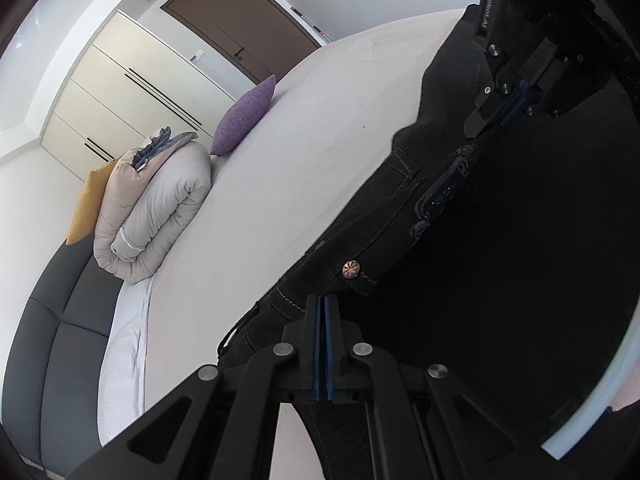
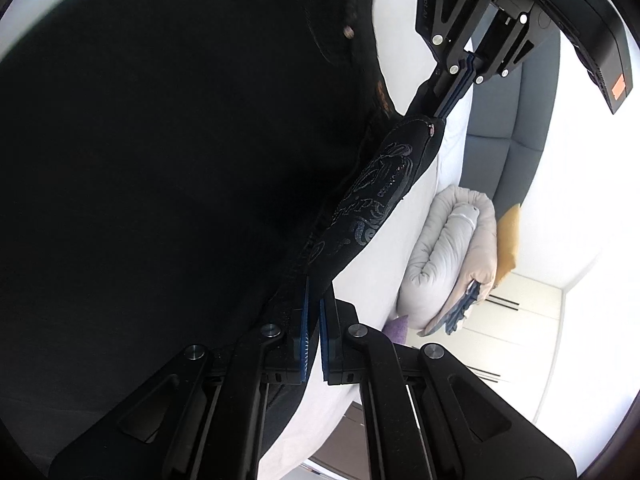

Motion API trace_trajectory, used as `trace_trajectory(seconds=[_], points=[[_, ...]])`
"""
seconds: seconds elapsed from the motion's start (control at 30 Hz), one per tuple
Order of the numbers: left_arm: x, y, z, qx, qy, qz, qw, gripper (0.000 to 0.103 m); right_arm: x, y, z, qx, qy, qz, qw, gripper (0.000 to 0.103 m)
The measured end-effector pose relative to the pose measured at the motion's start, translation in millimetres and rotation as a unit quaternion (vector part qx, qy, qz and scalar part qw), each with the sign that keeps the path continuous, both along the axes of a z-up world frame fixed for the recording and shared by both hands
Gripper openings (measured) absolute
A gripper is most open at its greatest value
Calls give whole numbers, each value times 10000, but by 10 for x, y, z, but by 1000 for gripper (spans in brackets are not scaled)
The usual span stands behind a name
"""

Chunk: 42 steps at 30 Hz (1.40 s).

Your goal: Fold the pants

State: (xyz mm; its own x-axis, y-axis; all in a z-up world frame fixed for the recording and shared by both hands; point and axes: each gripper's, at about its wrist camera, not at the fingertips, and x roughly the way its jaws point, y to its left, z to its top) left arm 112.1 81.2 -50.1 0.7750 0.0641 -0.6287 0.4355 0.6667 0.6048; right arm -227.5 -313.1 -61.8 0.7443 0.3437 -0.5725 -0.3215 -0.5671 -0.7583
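Black denim pants (image 1: 400,216) with pale topstitching, a copper rivet button (image 1: 349,269) and a dark embroidered pocket motif (image 2: 372,200) lie partly on the white bed (image 1: 304,168), waistband end lifted and stretched between the two grippers. In the left wrist view the dark cloth covers the bed's right side and runs diagonally from lower centre to the upper right.

Left gripper (image 1: 324,300): fingers pressed together, pinching the waistband edge just beside the button. Right gripper (image 2: 314,280): fingers nearly together, clamping the waistband fabric, with the embroidered strip running up from them. Each gripper also shows in the other's camera, at the far end of the taut band: the right one top right in the left view, the left one top centre in the right view, its blue pads closed on the cloth.

Beyond the pants, the bed surface is bare white sheet. At its far edge: a rolled grey-beige quilt (image 1: 156,208), a purple square cushion (image 1: 245,114), and a mustard cushion (image 1: 90,208) against a dark grey padded headboard (image 1: 60,320). Behind: cream wardrobe doors (image 1: 120,92) and a brown door (image 1: 244,28).
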Motion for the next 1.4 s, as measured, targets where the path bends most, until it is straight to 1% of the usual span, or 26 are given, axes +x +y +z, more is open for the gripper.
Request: trace_trajectory(seconds=[0.1,0.23,0.33,0.43,0.63,0.73,0.83,0.87,0.9,1.03,1.13,1.17,1.2,1.23,1.27,1.3,1.33,1.37,1.4], points=[[-199,-38,-134,95,218,-105,9997,2,-40,2,-61,-210,-80,228,9995,3],[-442,-102,-367,314,456,-228,9982,2,-315,-21,-215,-627,-84,600,9962,3],[-577,-74,-433,260,544,-190,9980,2,-523,62,-213,-791,-11,744,9941,3],[-701,-23,-443,140,580,-107,9982,2,-576,172,-165,-754,101,714,9945,3],[-814,118,-470,86,668,74,9977,2,-558,433,37,-523,268,673,9960,3],[-856,163,-502,48,693,162,9975,2,-533,410,56,-449,336,662,9962,3],[-905,186,-546,-1,744,201,9970,2,-513,438,85,-470,310,622,9965,3],[-910,198,-566,-8,781,209,9967,2,-587,421,31,-453,319,593,9967,3],[-924,209,-586,-5,795,213,9966,2,-558,358,-76,-432,334,561,9969,3],[-980,221,-658,-69,844,288,9960,2,-407,528,-44,-369,357,468,9976,3],[-998,231,-688,-61,847,324,9959,2,-366,614,-91,-365,299,457,9978,3],[-992,240,-708,-18,847,377,9957,5,-391,613,-133,-365,274,445,9980,4],[-984,260,-732,43,848,451,9954,5,-376,631,-171,-382,253,413,9981,4],[-990,278,-730,29,868,465,9951,6,-452,611,-226,-398,199,412,9982,4],[-999,298,-712,29,900,507,9946,13,-500,591,-274,-392,149,405,9983,4],[-1013,321,-682,44,940,573,9939,18,-659,504,-288,-350,155,363,9986,4],[-1037,347,-633,3,948,616,9936,29,-678,499,-294,-260,216,255,9991,4],[-1066,371,-567,-92,937,658,9934,38,-680,509,-281,-162,294,136,9993,4],[-1089,400,-460,-279,916,710,9929,40,-665,526,-262,-70,371,21,9993,4]])
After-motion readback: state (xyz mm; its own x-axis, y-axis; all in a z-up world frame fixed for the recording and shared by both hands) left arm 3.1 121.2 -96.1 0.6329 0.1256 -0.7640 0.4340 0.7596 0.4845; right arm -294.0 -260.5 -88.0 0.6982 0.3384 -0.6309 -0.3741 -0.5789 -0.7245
